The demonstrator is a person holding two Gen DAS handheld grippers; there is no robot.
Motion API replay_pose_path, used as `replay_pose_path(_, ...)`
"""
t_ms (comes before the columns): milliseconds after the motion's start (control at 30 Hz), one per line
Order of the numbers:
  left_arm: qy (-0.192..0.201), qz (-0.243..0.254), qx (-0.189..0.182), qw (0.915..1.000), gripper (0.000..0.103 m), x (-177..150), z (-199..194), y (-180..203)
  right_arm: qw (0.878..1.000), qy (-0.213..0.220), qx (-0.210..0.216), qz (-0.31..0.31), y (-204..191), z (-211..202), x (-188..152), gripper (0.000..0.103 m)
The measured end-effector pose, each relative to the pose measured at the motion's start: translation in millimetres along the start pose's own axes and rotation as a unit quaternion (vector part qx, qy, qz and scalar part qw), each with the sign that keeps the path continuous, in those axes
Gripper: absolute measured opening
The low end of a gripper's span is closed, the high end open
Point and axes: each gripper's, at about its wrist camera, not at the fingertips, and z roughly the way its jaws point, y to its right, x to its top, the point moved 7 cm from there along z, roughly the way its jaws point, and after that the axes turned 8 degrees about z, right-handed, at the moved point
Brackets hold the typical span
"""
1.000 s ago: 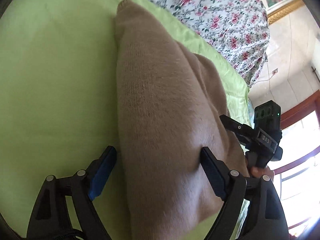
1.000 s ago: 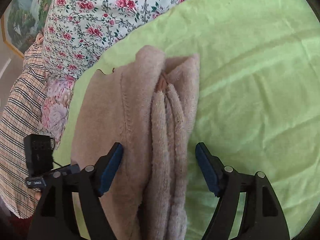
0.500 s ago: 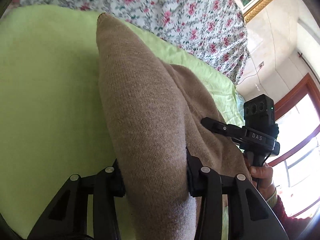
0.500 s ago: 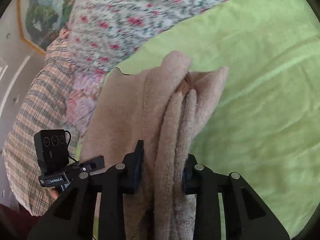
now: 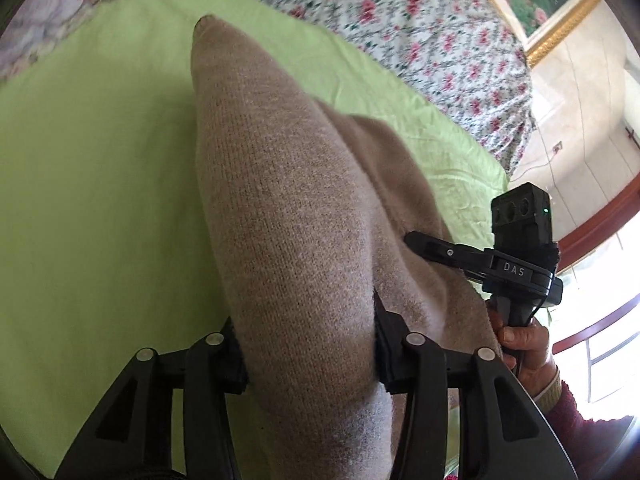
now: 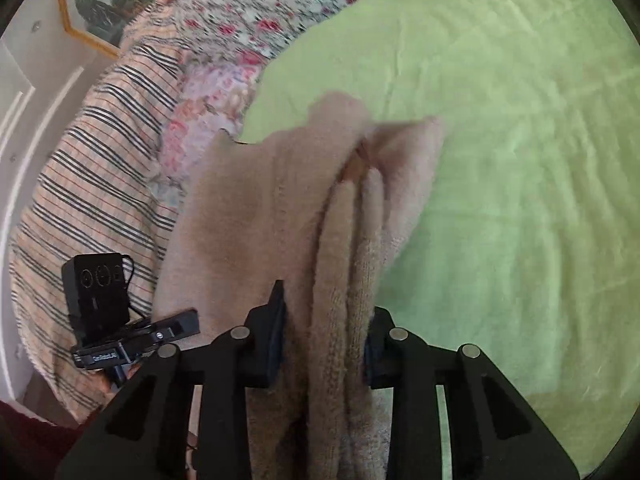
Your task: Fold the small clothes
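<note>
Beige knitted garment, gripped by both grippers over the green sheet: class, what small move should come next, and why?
Probably carry the beige knitted garment across and lay it down over the green sheet. The left gripper and right gripper each clamp a bunched edge, and the cloth hangs lifted between them, its fold not yet laid.

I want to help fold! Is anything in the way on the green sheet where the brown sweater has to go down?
Nothing visible is. Both the left gripper and right gripper are clamped on the brown sweater, and the green sheet ahead looks bare. The flowery bedding sits farther back.
</note>
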Motion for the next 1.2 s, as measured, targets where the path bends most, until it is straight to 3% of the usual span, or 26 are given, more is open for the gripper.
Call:
replay_pose_path(100, 0.005, -0.026, -0.028, 0.9993, 0.059, -3.0, -2.7, -8.8, 1.0, 0.003, -0.008, 0.004, 3.9, -4.8, 0.5, 0.044)
replay_pose_path(167, 0.014, -0.027, -0.028, 0.9991, 0.064, 1.6, -10.8, -12.6, 0.999, 0.012, -0.049, -0.01, 4.7, -12.7, 5.0, 0.064)
replay_pose_path(267, 0.029, -0.028, -0.017, 0.999, 0.068, 15.8, -19.8, -21.6, 0.995, 0.051, -0.086, -0.025, 0.5, -30.5, 21.9, 0.068)
replay_pose_path(367, 0.043, -0.034, -0.008, 0.9985, 0.069, 29.1, -28.3, -35.1, 0.993, 0.082, -0.086, -0.029, -9.9, -41.1, 47.8, 0.067)
replay_pose_path(400, 0.046, -0.037, -0.001, 0.9983, 0.069, 34.8, -28.8, -38.5, 0.992, 0.085, -0.084, -0.031, -14.0, -38.8, 55.2, 0.066)
replay_pose_path(467, 0.051, -0.041, 0.007, 0.9978, 0.069, 42.2, -30.0, -45.3, 0.993, 0.083, -0.081, -0.035, -23.3, -27.6, 69.0, 0.047)
replay_pose_path(600, 0.054, -0.05, 0.022, 0.9971, 0.069, 58.1, -23.0, -51.8, 0.995, 0.062, -0.076, -0.035, -31.7, 2.8, 83.3, 0.035)
replay_pose_path(667, 0.055, -0.049, 0.03, 0.9969, 0.069, 63.2, -17.5, -50.6, 0.994, 0.054, -0.083, -0.041, -31.1, 6.8, 81.6, 0.01)
replay_pose_path(767, 0.055, -0.042, 0.044, 0.9966, 0.067, 71.1, -13.4, -50.8, 0.992, 0.096, -0.059, -0.047, -39.2, -21.5, 83.7, 0.008)
replay_pose_path(833, 0.055, -0.031, 0.064, 0.996, 0.054, 73.6, -11.1, -50.9, 0.99, 0.119, -0.063, -0.035, -30.4, -38.9, 83.7, 0.008)
replay_pose_path(1033, 0.022, -0.014, 0.106, 0.994, 0.05, 74.3, 15.4, -54.1, 0.989, 0.077, -0.124, -0.009, 12.9, -8.8, 74.7, 0.008)
replay_pose_path(1200, 0.018, 0.011, 0.133, 0.9909, 0.05, 72.0, 0.9, -41.1, 0.99, 0.082, -0.118, -0.007, 7.0, -19.3, 74.6, 0.011)
